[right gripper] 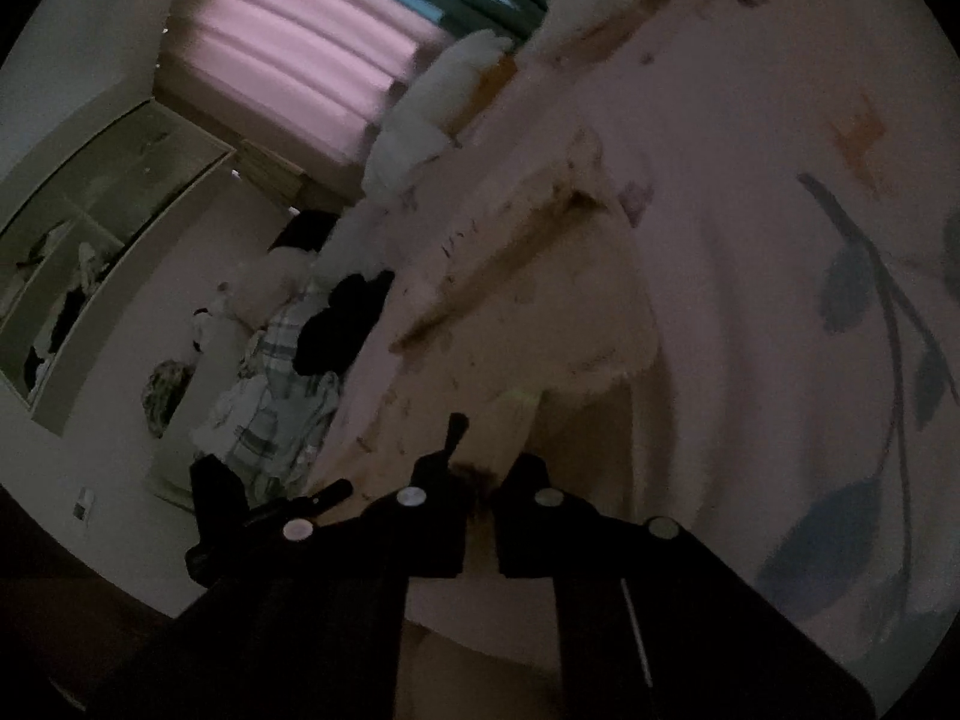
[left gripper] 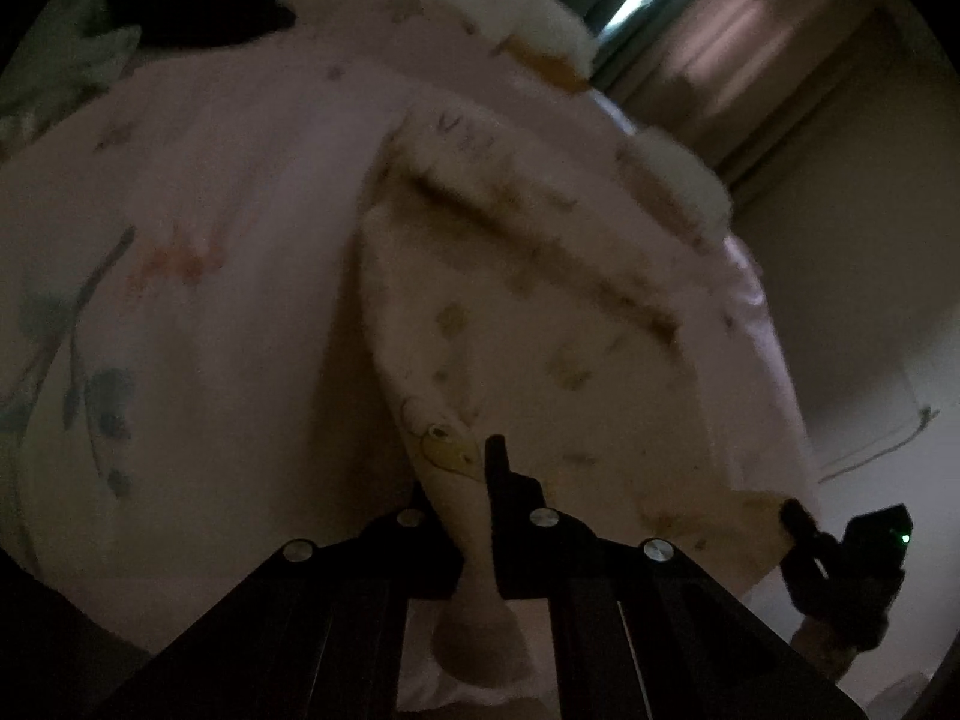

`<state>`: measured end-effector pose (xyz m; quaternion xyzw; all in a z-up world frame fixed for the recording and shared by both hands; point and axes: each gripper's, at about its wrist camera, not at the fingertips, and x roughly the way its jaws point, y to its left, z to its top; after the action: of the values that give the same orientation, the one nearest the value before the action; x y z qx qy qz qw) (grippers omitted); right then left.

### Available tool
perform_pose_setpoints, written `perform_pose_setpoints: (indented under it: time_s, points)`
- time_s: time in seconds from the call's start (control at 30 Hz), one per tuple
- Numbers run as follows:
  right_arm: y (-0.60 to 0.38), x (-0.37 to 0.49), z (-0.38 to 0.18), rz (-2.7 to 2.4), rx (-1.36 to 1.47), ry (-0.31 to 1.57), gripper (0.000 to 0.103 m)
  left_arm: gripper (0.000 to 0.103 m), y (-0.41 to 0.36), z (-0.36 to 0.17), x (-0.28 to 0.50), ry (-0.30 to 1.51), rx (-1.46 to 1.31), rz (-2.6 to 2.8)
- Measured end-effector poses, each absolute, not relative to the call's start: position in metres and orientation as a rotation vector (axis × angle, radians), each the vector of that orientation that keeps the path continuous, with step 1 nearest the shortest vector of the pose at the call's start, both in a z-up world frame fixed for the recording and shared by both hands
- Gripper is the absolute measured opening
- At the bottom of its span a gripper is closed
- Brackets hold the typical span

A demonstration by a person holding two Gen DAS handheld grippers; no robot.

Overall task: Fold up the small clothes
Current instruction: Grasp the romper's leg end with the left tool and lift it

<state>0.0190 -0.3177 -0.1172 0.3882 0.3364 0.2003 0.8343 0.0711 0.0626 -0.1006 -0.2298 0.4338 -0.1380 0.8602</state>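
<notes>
A dim bedroom in a home: a bed (left gripper: 210, 192) spread with a pale floral sheet fills the view, pillows (left gripper: 498, 6) heaped at 12 o'clock. Pink curtains (right gripper: 288, 42) cover a window at 11 o'clock in the right wrist view, with a large framed picture (right gripper: 90, 240) on the wall at 9 o'clock.

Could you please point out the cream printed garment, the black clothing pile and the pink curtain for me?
Cream printed garment (left gripper: 540, 324), left wrist view: middle of its raised cloth.
Black clothing pile (left gripper: 198, 3), left wrist view: centre of the heap.
Pink curtain (right gripper: 300, 42), right wrist view: middle folds.
</notes>
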Motion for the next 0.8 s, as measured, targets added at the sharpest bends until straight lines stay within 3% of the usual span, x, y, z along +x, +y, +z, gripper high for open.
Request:
perform_pose_setpoints:
  time_s: [0.4,0.8]
  points:
    - [-0.321,0.073,-0.081,0.432,0.784,0.528,0.007,0.003,0.060,-0.063,0.110,0.670,-0.534,-0.313]
    - [-0.341,0.174,-0.048,0.328,0.688,0.505,0.007,0.003,0.070,-0.051,0.217,0.622,-0.598,-0.235]
